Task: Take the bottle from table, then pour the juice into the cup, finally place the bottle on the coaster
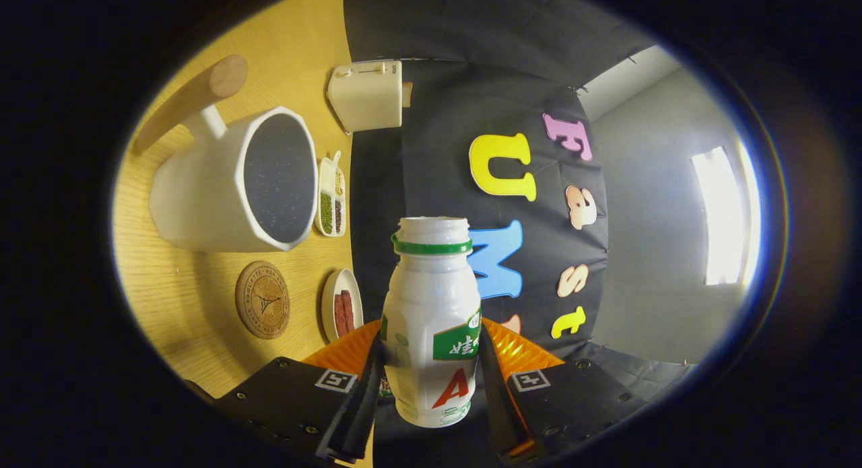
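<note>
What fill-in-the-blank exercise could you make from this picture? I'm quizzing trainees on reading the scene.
1. The hand-held gripper is shut on the ____.
2. The bottle has a ____ ring around its neck.
3. The round coaster lies beside the white ____.
4. The cup has a ____ handle.

Missing words: bottle; green; cup; wooden
</note>
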{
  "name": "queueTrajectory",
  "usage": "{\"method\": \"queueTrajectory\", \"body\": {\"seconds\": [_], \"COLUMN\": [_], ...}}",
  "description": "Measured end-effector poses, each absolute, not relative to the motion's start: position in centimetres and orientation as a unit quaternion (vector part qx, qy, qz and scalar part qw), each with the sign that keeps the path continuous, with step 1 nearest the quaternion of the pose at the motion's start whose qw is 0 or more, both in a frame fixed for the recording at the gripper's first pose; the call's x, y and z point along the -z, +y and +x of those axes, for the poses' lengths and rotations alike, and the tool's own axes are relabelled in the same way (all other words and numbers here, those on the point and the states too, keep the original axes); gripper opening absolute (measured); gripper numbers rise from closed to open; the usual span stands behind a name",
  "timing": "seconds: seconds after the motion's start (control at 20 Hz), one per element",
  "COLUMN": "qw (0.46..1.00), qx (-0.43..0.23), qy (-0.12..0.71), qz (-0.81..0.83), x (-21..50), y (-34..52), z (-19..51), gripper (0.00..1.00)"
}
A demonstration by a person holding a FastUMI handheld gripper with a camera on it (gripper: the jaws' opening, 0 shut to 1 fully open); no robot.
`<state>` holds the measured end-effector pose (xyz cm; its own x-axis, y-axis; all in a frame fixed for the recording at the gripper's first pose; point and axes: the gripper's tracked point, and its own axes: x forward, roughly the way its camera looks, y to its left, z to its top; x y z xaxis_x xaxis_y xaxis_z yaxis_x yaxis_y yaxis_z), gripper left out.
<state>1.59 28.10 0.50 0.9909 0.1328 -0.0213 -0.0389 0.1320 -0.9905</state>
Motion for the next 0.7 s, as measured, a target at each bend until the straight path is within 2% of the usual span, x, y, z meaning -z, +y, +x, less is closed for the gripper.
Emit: {"method": "queueTrajectory", "body": {"seconds": [0.7], "qw": [0.714], "qx": [-0.055], "qy": [-0.056], "qz": [-0.695], "x": [-1.28], "y": [29.15], "z": [1.18], "gripper": [0.69]}}
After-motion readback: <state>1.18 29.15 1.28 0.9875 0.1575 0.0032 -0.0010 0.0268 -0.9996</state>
